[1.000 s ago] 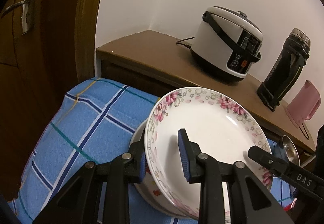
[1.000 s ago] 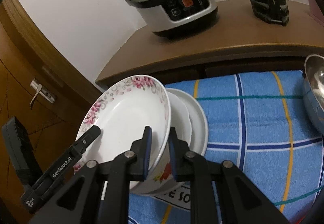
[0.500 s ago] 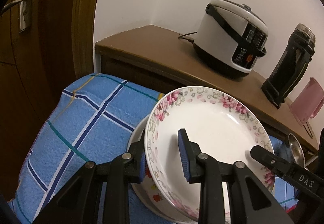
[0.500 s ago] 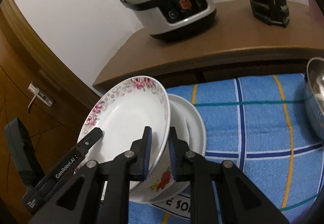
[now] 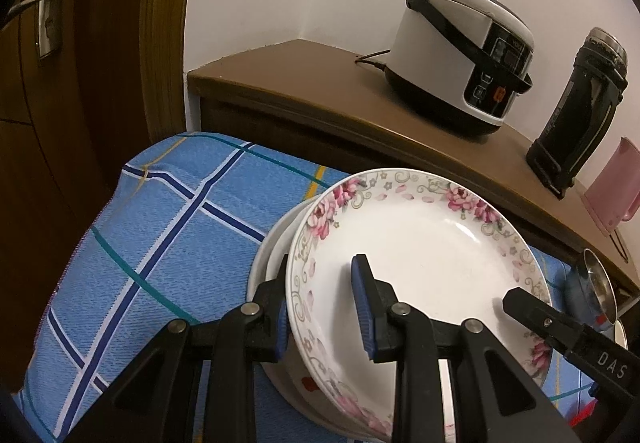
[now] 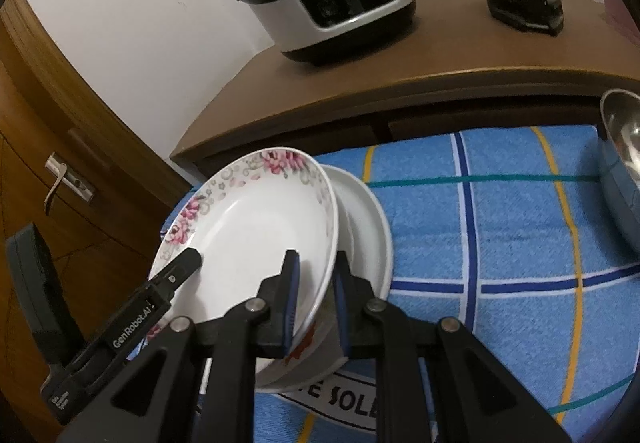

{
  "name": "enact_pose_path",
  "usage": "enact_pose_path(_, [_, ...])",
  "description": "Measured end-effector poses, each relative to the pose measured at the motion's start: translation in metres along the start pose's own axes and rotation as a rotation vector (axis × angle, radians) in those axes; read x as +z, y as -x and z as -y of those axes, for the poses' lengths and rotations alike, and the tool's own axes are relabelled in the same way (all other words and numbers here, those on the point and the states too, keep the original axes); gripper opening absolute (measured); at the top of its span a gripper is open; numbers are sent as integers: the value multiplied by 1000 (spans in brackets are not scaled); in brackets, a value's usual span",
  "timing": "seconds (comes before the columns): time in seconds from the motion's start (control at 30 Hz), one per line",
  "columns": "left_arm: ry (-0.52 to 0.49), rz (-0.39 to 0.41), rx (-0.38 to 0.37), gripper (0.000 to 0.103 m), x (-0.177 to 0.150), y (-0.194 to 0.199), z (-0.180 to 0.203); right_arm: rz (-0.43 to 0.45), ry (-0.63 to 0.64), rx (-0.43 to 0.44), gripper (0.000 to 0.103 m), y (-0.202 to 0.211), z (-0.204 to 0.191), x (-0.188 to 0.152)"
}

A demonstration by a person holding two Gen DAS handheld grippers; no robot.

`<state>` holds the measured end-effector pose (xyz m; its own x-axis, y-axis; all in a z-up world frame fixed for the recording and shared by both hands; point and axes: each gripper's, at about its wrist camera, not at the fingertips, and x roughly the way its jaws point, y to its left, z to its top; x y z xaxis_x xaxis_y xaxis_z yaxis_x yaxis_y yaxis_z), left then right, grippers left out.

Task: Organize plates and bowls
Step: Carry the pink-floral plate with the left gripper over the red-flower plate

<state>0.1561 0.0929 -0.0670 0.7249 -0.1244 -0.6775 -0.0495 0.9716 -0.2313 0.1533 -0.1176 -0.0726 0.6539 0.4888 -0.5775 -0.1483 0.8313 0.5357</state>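
Far left: a brown wooden door (image 5: 60, 123) with a metal lever handle (image 5: 44, 9). Beside it, the blue plaid cloth (image 5: 160, 227) covers the work surface in front of you.

Your left gripper (image 5: 322, 307) straddles the near-left rim of the floral plate (image 5: 420, 243): one blue-padded finger sits inside the plate, the other outside under the rim. The jaws stand fairly wide; from the left wrist view you cannot tell whether the pads actually press the china.

The floral plate is tilted, raised on its left side, and sits on top of a small stack: a plain white plate (image 6: 368, 219) shows beneath and just beside it, and a white bowl with a red print (image 6: 304, 351) lies under its near edge. The stack rests on the cloth, toward the cloth's left part.

Your right gripper (image 6: 314, 303) is clenched on the floral plate's near-right rim, with its pads close on either side of the thin edge. Each gripper's black finger shows in the other's view, lying on the plate's face.

Behind, a brown wooden counter (image 5: 320, 83) carries a white-and-black rice cooker (image 5: 460, 59), then a black flask (image 5: 576, 111) and, at the edge of view, a pink item (image 5: 612, 191). Far right on the cloth: a steel bowl (image 6: 624, 155).
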Motion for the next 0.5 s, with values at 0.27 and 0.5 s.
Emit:
enact_pose_path(0.27, [-14,-8,-13,30,-4,-3,4,18,14,-27,18,6,1,-7])
enact_pose_path(0.5, [-29,2,7,30,-5,-5,6,10,16,-34,18,1,1,-6])
